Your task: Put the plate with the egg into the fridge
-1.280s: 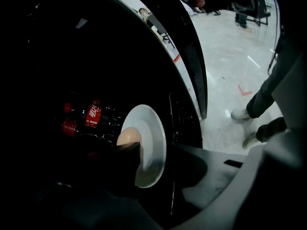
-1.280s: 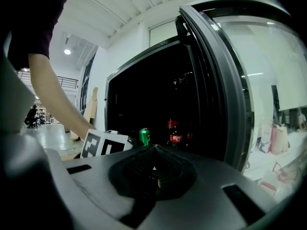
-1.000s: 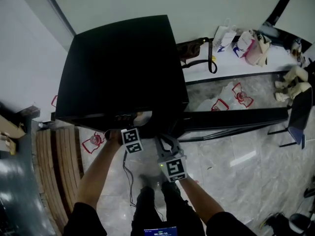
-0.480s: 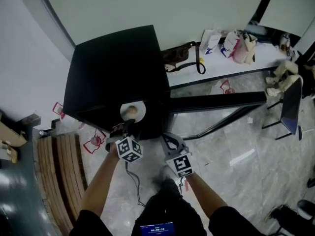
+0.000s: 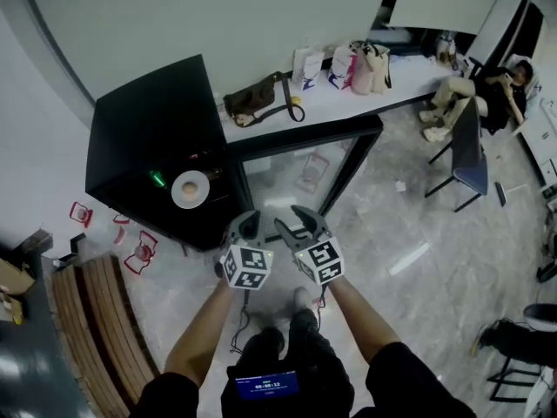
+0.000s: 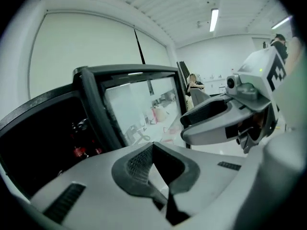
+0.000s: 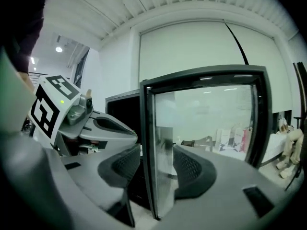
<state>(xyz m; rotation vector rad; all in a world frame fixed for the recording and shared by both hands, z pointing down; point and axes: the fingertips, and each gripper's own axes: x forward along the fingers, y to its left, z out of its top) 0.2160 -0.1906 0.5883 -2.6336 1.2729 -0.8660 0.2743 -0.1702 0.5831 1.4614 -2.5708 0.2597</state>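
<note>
The white plate with the egg [image 5: 190,189] sits on a shelf inside the open black fridge [image 5: 144,133]. The fridge's glass door [image 5: 352,151] swings out to the right. My left gripper [image 5: 246,225] hangs in front of the fridge, well clear of the plate. It is shut and empty, as the left gripper view shows [image 6: 153,150]. My right gripper [image 5: 298,223] is beside it. Its jaws are opening [image 7: 156,169], and the door's edge [image 7: 149,143] stands between the pads without being pressed.
A white ledge [image 5: 348,94] behind the door carries a brown handbag [image 5: 258,95] and several paper bags [image 5: 344,62]. A chair [image 5: 467,151] and a seated person [image 5: 487,90] are at the far right. A wooden bench [image 5: 87,320] lies at the left, with red-marked items [image 5: 139,249] on the floor.
The left gripper has drawn back from the plate, which stays in the fridge, and has shut. Both grippers now sit lower and side by side, and the view has pulled back.
</note>
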